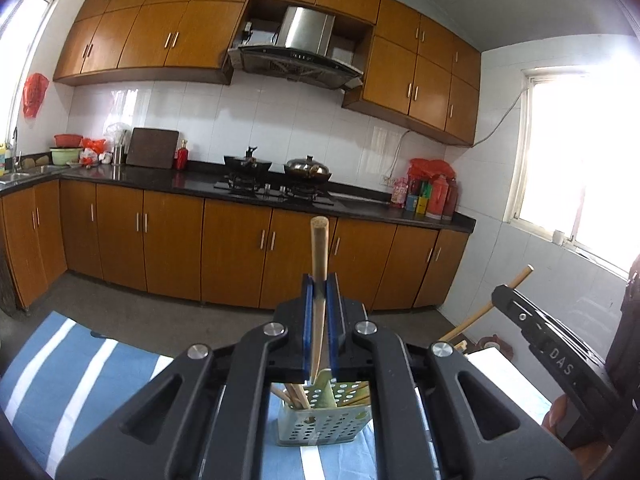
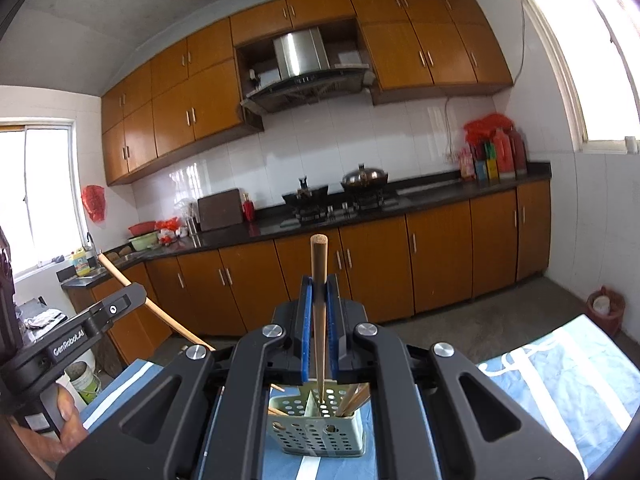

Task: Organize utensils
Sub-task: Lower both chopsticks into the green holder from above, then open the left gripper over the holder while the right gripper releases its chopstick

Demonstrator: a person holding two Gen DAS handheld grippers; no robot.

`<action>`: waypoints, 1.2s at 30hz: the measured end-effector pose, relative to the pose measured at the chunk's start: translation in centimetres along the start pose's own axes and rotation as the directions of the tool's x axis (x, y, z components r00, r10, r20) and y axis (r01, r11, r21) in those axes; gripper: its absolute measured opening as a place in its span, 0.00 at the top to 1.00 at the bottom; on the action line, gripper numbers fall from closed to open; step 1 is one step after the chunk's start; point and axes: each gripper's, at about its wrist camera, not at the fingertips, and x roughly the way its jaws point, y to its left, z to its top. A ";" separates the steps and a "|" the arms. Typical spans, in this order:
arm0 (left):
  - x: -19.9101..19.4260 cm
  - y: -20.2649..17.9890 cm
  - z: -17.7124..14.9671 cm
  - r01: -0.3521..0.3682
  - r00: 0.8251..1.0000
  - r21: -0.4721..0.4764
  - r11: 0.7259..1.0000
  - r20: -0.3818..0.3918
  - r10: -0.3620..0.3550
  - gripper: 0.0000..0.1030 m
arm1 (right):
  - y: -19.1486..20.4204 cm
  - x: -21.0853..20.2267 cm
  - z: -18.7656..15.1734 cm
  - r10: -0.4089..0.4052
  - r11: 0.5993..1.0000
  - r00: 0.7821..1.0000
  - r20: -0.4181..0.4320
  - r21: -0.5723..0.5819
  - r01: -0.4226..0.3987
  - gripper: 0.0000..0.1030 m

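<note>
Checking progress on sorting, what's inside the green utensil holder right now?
Several wooden chopsticks lean inside the perforated green holder; its divider splits it. Their lower ends are hidden by its walls.

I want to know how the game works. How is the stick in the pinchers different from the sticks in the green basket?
The held chopstick is pinched between the right gripper's blue pads, above the green basket; the other chopsticks sit loose inside it. The held one stands nearly upright; those lean sideways against the rim. The held one is alone; those are bunched. All look like plain wooden sticks.
</note>
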 end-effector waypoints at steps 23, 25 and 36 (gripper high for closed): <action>4.2 1.9 -2.6 0.000 0.994 -0.022 1.000 -0.105 -0.003 0.80 | -0.4 4.0 -2.1 -0.003 1.000 0.992 -0.125 0.006 0.004 0.81; 3.7 2.0 -2.3 -0.005 0.996 -0.025 1.000 -0.091 0.003 0.65 | -0.4 3.5 -1.9 -0.014 1.000 0.994 -0.109 0.001 0.014 0.60; -2.8 3.8 -1.8 -0.027 1.000 -0.024 0.999 -0.016 0.026 0.32 | -1.4 -1.8 -0.7 -0.051 0.999 0.998 -0.027 -0.001 0.051 0.41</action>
